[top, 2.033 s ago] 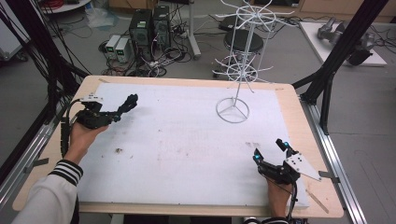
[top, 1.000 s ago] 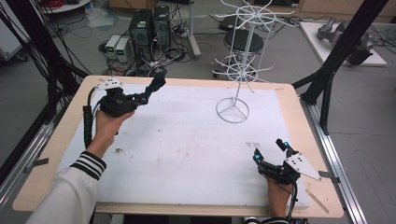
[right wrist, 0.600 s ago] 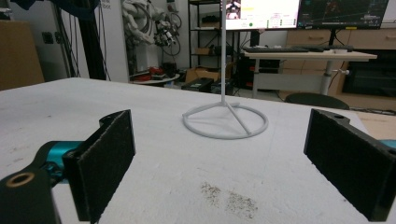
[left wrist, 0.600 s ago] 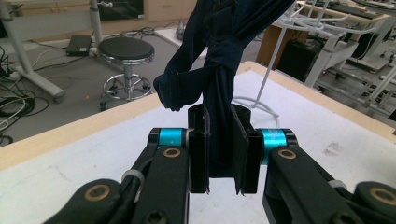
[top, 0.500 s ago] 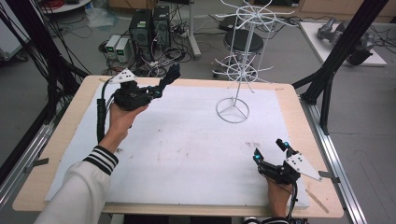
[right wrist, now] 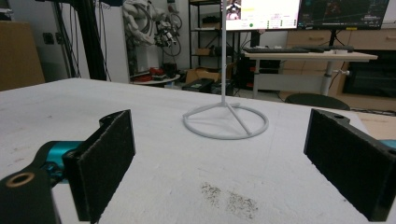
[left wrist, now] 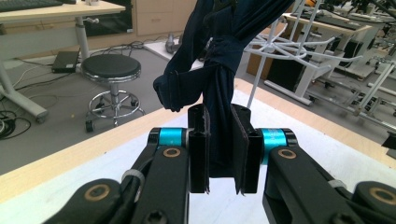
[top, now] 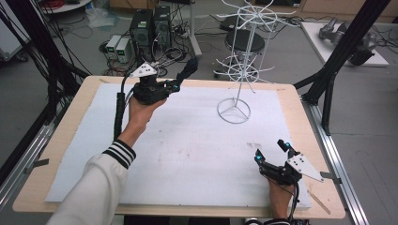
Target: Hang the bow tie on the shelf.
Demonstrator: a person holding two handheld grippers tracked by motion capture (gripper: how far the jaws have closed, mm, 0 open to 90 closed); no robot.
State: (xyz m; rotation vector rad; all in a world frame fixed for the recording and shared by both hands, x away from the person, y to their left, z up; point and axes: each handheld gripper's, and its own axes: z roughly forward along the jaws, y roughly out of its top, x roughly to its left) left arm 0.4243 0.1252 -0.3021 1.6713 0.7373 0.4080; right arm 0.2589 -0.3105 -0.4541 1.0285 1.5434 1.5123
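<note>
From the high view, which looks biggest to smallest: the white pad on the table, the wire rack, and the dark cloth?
1. White pad, by far the largest.
2. Wire rack, tall and spindly.
3. Dark cloth, a small bundle in the left gripper.

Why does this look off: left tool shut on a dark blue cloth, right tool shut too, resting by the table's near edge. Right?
Not quite. The right tool is open, jaws wide apart with nothing between, per the right gripper view. The left tool does clamp the dark blue cloth.

Right claw agape — white rack base beyond.
</note>
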